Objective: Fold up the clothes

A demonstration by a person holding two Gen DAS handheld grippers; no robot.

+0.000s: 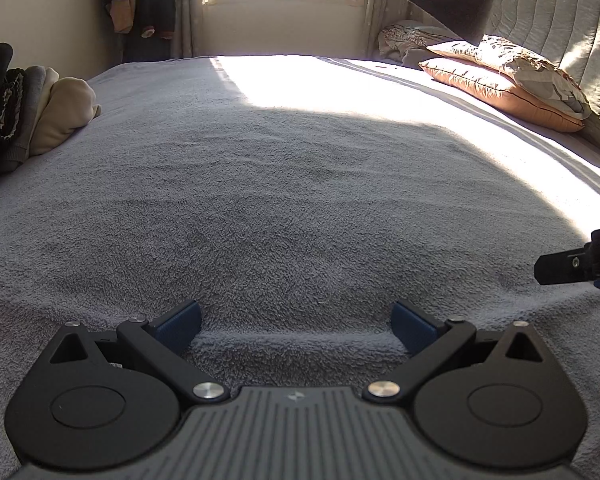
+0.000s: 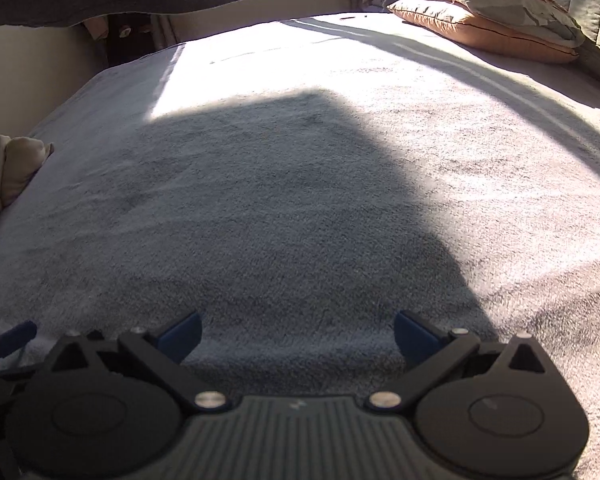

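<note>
Your left gripper (image 1: 296, 330) and right gripper (image 2: 298, 338) hold nothing (fingers spread wide); folded clothes (image 1: 40, 116) sit at the bed's (image 1: 300, 200) left edge.

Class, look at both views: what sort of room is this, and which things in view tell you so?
Most likely a bedroom. A wide bed under a grey fleecy blanket fills both views, stacked pillows lie against a padded headboard, and a pile of clothes sits at the bed's left edge.
</note>
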